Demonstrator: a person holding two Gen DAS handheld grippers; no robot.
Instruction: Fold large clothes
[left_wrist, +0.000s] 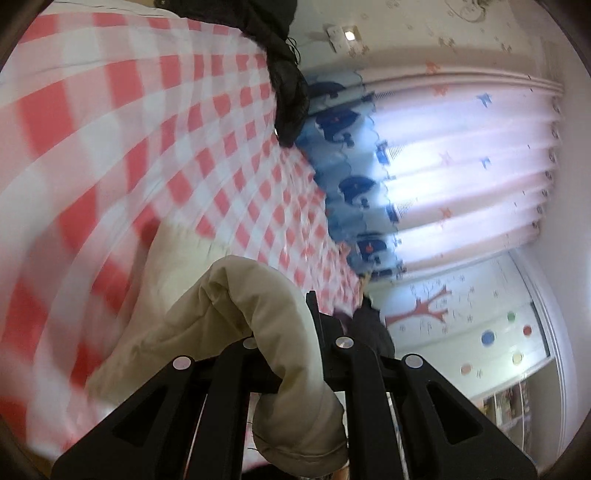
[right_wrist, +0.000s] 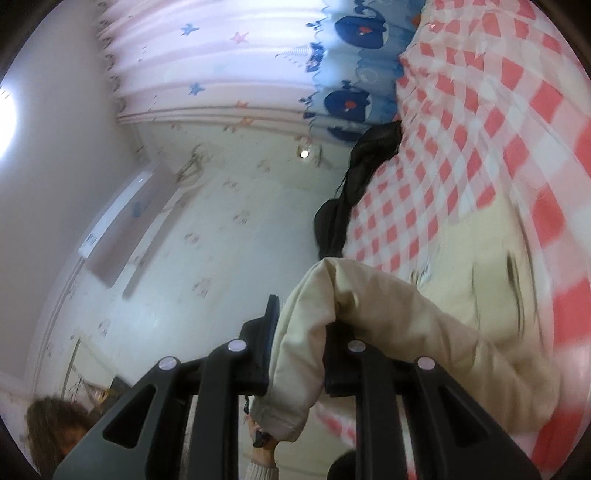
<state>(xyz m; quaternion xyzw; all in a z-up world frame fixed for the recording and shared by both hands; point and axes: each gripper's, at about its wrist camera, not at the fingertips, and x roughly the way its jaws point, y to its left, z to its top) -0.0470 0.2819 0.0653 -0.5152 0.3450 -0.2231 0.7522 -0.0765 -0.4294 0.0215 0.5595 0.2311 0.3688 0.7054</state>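
- Coat (left_wrist: 236, 325): one cream padded garment, a thick roll of it bunched in each claw, the rest trailing onto the red-and-white checked bed cover (left_wrist: 122, 122).
- Left claw (left_wrist: 291, 332): jaws closed on a fat fold of the coat; cloth spills over the near finger and hangs down toward the camera.
- Right claw (right_wrist: 299, 328): likewise clamped on a padded fold, probably a sleeve or hem edge; a cuff-like end dangles below the fingers.
- Both views are tilted steeply and blurred, which suggests the garment is held up off the bed. Cannot tell how much of it rests on the cover.
- Progress, judged: early to middle. The coat is gripped at two spots, but no flat folded stack shows anywhere. Laying it out, bringing the halves together and smoothing all seem left to do.
- Count: coats 1; claws 2; dark garment (left_wrist: 284, 74) heaped at the bed's edge, 1, untouched.
- Background: curtain (left_wrist: 461, 166) with stars, and a patterned wall.
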